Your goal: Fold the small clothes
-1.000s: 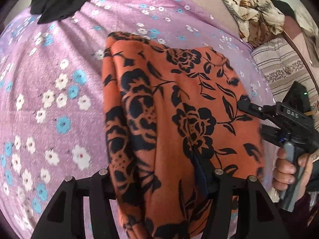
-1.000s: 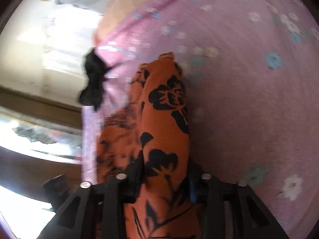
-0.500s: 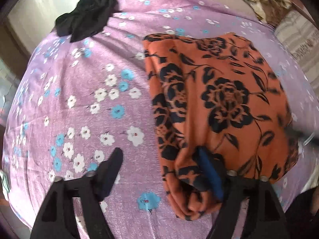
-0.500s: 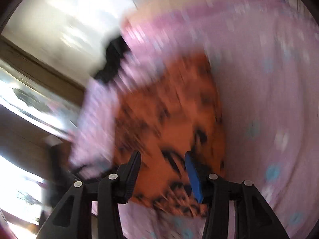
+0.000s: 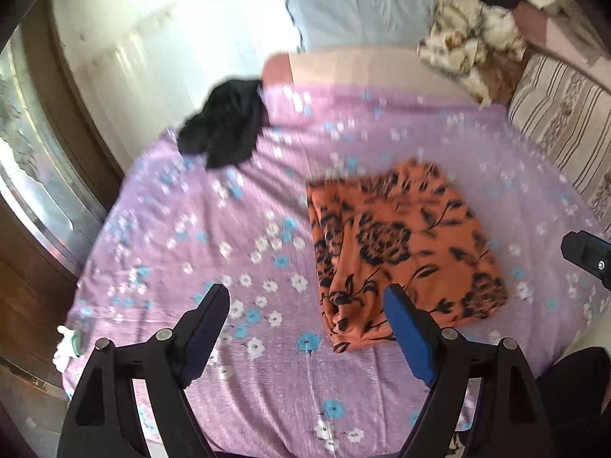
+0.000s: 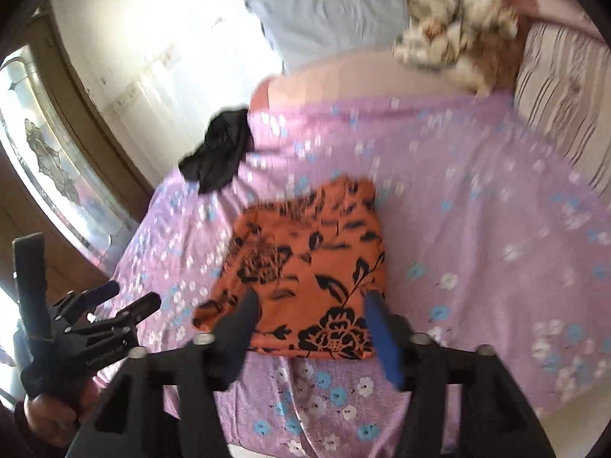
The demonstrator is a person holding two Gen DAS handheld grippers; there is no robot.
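An orange garment with a black flower print (image 5: 404, 244) lies folded into a rectangle on the purple flowered bedsheet (image 5: 236, 252); it also shows in the right wrist view (image 6: 309, 267). My left gripper (image 5: 305, 305) is open and empty, raised above the sheet to the left of the garment's near edge. My right gripper (image 6: 309, 305) is open and empty, raised above the garment's near edge. The left gripper also shows at the lower left of the right wrist view (image 6: 126, 301). A part of the right gripper shows at the right edge of the left wrist view (image 5: 588, 252).
A crumpled black garment (image 5: 225, 126) lies at the bed's far left corner. A grey pillow (image 5: 359, 4) and a cream patterned cloth pile (image 5: 469, 38) lie at the head. A striped cushion (image 5: 561, 122) lines the right side. A wooden glass-panelled door (image 5: 26, 175) stands left.
Both grippers opened and let go of the orange garment, then pulled back and up from it. The garment now lies flat and folded on the sheet.
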